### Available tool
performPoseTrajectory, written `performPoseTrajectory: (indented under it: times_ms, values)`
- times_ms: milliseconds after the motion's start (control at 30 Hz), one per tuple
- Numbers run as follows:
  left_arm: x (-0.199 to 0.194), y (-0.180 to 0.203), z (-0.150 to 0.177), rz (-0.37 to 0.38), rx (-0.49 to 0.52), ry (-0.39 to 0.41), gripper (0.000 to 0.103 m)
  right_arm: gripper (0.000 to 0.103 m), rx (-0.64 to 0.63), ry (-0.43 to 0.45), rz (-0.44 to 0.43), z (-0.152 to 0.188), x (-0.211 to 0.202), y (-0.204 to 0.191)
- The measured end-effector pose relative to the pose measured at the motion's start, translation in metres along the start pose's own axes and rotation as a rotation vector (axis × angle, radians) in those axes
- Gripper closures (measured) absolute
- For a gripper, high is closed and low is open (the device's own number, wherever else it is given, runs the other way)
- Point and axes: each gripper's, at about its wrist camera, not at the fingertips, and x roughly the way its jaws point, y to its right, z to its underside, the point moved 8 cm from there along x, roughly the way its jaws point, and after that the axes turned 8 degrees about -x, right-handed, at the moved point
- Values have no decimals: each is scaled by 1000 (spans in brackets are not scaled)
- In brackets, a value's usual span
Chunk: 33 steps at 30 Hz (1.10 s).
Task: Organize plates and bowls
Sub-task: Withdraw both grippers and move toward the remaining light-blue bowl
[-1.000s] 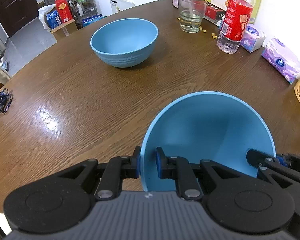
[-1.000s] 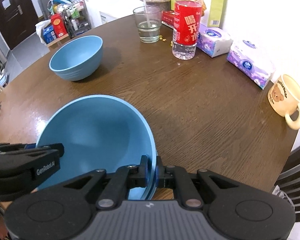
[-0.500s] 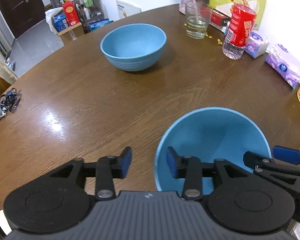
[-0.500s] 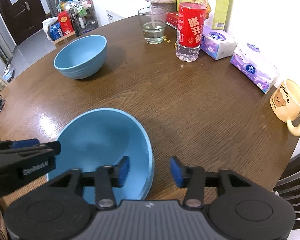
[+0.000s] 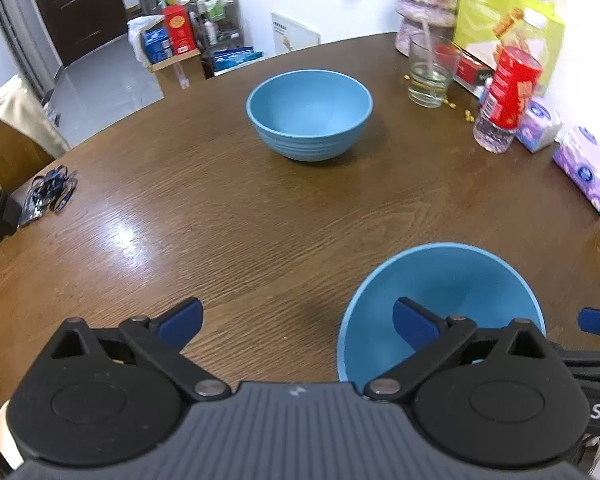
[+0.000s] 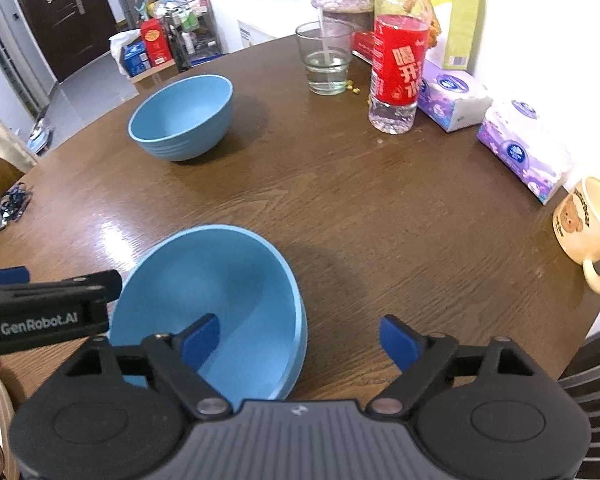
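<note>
Two light blue bowls stand on the round wooden table. The near bowl rests upright by the front edge. The far bowl stands alone toward the back. My left gripper straddles the near bowl's left rim, one finger over the inside and one outside; its jaws are opening and the pads are clear of the rim. My right gripper straddles the right rim the same way, jaws opening and touching nothing.
At the back right stand a glass of water, a red-labelled bottle, tissue packs and a green box. A bear mug sits at the right edge, blue cables at the left edge.
Both grippers were shut on the near bowl's rim and have opened wide, letting it go. The bowl went from tilted up to resting flat on the table. The left gripper pulled up and back.
</note>
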Motion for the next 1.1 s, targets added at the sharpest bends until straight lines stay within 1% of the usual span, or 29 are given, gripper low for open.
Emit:
performPoseTrajectory:
  times_ms: [200,433,567,667,867,1100]
  values:
    - [-12,-15,-3,-13,-51,16,0,0,-30,11,-32,-10,-7,0]
    - [-31,-40,-6,-27,-103,34,0,0,-38,30,-55,-18,-19,-6]
    - [-42,-58,-11,-43,-122,49,0,0,-50,47,-69,-22,-28,-19]
    - [-53,-71,-18,-42,-132,66,0,0,-59,64,-70,-27,-37,-30]
    - [-73,-95,-37,-33,-110,98,0,0,-52,102,-61,-45,-57,-52]
    - [-93,-120,-69,-24,-75,140,0,0,-30,125,-60,-68,-73,-81]
